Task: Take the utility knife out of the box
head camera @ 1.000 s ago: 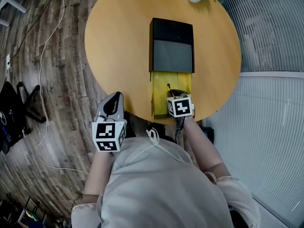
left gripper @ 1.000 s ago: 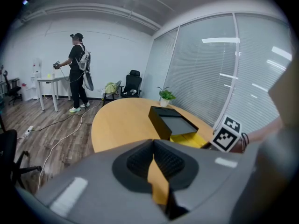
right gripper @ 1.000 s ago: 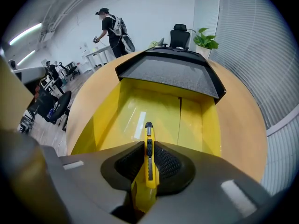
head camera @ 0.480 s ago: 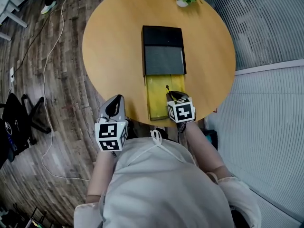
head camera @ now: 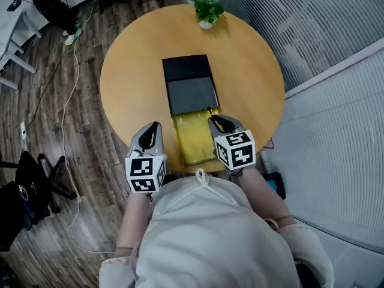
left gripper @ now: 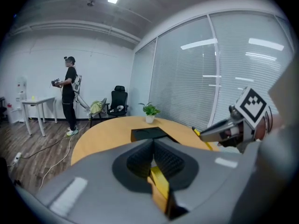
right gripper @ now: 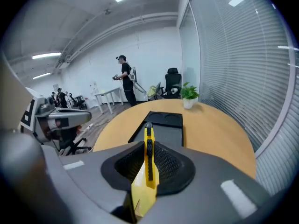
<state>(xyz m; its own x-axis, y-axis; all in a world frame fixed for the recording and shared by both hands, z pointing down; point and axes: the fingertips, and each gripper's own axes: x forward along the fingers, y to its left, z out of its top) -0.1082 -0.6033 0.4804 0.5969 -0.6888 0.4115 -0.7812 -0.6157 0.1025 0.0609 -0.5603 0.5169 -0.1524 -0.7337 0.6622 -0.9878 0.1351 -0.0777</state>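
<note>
Gripping the utility knife (right gripper: 149,157), the right gripper (head camera: 216,122) had its jaws clamped on the yellow handle.
Left gripper (head camera: 153,128) jaws sat closed together, empty; the box (head camera: 189,83) had its yellow tray (head camera: 195,141) slid out between the grippers.

On the table (head camera: 129,83) the box (head camera: 189,89) lies central — plant (head camera: 206,9) behind it, left gripper (head camera: 153,126) and right gripper (head camera: 215,121) flanking its near end.

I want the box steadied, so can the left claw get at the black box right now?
Probably yes. The left claw hovers beside the yellow tray, with only bare table between it and the black box. The right claw, holding the utility knife, is off to the other side.
</note>
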